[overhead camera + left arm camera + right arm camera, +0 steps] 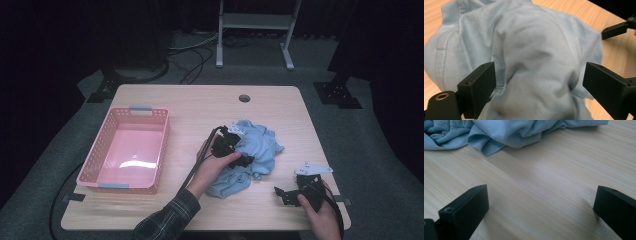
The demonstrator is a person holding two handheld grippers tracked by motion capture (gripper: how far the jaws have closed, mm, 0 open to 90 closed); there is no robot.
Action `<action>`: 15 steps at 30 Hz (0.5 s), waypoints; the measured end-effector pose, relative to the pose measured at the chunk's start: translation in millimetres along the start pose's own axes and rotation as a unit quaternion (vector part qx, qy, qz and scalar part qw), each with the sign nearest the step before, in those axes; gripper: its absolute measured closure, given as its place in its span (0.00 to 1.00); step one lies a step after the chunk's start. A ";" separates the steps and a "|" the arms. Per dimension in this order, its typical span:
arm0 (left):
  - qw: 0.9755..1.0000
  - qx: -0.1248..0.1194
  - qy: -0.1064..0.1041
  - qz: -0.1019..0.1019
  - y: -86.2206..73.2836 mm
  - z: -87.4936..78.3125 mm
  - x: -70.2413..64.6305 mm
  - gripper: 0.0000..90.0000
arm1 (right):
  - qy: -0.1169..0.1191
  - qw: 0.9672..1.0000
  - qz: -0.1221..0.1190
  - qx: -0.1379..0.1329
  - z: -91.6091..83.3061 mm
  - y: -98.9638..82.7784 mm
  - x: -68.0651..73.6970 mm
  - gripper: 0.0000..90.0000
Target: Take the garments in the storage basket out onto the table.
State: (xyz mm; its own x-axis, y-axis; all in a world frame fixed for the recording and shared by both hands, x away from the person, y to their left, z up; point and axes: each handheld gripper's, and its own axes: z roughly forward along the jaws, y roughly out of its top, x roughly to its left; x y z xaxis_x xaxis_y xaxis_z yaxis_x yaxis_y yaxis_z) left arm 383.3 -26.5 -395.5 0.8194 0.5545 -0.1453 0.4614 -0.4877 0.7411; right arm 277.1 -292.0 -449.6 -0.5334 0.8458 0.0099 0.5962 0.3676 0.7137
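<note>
Dark room, grey carpeted floor; light wood worktop (200, 107) with a round cable hole (244, 98) near its far edge. Item: pink perforated basket (160, 150), standing at the left side of the worktop. Item: light blue crumpled cloth (255, 147), lying right of centre, bunched, its longer spread running from the far edge side toward the near edge; no clear pointing direction can be told. Left gripper (239, 150), held in the left hand (212, 167), set over the cloth's left part; jaws spread wide, a raised fold of the cloth (536, 62) lying between them, contact not certain. Right gripper (287, 194), held in the right hand (320, 212) near the right near corner, jaws spread, bare wood between them, cloth (506, 132) well beyond the tips.
</note>
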 end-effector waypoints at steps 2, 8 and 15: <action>1.000 -0.005 0.000 0.002 2.4 -2.9 -1.8 0.12 | 0.000 1.000 0.000 0.000 0.0 0.0 0.0 0.00; 1.000 -0.023 -0.002 0.007 8.8 -13.1 -6.1 0.12 | 0.000 1.000 0.000 0.000 0.0 0.0 -0.1 0.00; 0.999 -0.038 -0.006 0.005 15.3 -29.3 -7.5 0.12 | 0.000 1.000 0.000 0.000 0.1 0.0 -0.1 0.00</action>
State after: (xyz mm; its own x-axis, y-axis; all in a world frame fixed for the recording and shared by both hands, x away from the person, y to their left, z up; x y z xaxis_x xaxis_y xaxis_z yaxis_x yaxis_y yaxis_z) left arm 374.2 -18.4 -363.8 0.8282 0.5412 -0.1457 0.4263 -0.4395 0.7906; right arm 277.3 -292.1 -449.7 -0.5329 0.8462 0.0097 0.5960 0.3671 0.7142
